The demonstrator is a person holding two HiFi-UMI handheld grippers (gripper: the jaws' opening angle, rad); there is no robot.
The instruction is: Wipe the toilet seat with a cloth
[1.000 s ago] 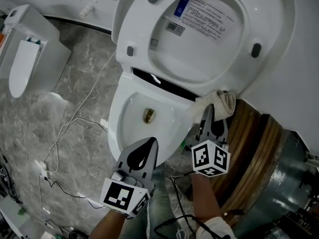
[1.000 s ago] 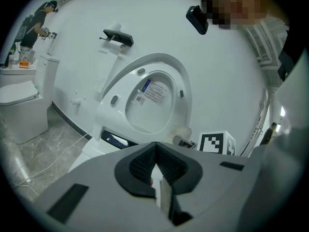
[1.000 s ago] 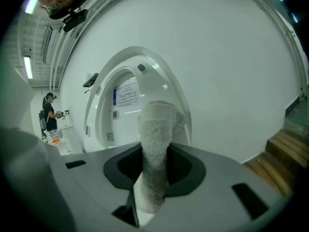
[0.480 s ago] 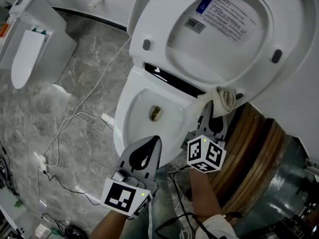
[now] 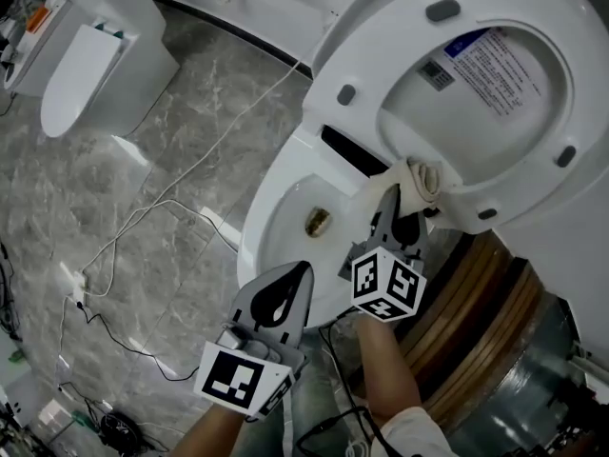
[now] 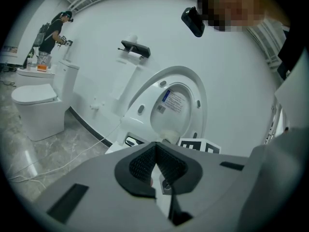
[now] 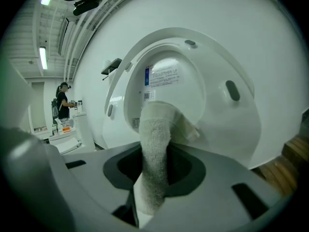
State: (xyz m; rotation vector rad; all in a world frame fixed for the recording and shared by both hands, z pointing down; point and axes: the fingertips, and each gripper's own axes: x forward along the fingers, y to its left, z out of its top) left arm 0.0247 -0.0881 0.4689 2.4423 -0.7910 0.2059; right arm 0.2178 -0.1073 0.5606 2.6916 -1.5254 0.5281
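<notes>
Right tongs (image 5: 397,200) clamp cloth (image 5: 423,181), seemingly touching raised seat (image 5: 371,74); left tongs (image 5: 300,274) closed, empty; cable (image 5: 195,168) across floor (image 5: 190,93).

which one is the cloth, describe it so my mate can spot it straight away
Start at the big white toilet in the middle of the head view, its seat tipped up. At the raised seat's lower edge, the right gripper is shut on an off-white terry cloth. It is the only soft, bunched thing there; all around it is hard, glossy white.
</notes>
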